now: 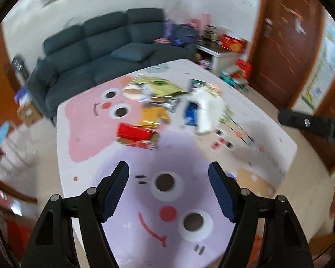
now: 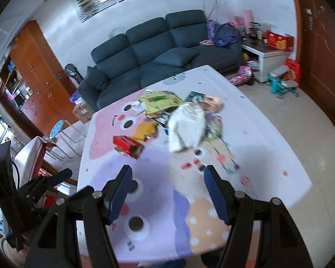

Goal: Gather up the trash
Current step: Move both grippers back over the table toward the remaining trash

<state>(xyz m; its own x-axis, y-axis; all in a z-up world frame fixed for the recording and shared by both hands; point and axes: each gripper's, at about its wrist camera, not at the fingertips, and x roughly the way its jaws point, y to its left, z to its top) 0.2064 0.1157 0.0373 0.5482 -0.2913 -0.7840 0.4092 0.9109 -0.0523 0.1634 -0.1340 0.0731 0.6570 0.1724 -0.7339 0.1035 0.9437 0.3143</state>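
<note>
cartoon mat (image 2: 268, 156) | mixed wrapper trash (image 2: 178, 120) heaped | both claws released, empty

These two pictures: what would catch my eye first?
Probably the table with its bright cartoon-face cover, filling the middle of both views. A heap of trash lies at its centre, a red box nearest the camera. Behind stands a dark sofa, and two black open grippers frame the bottom edge.

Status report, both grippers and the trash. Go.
Left gripper open, empty. Right gripper open, empty. Trash pile untouched on mat. Nothing in the way.
</note>
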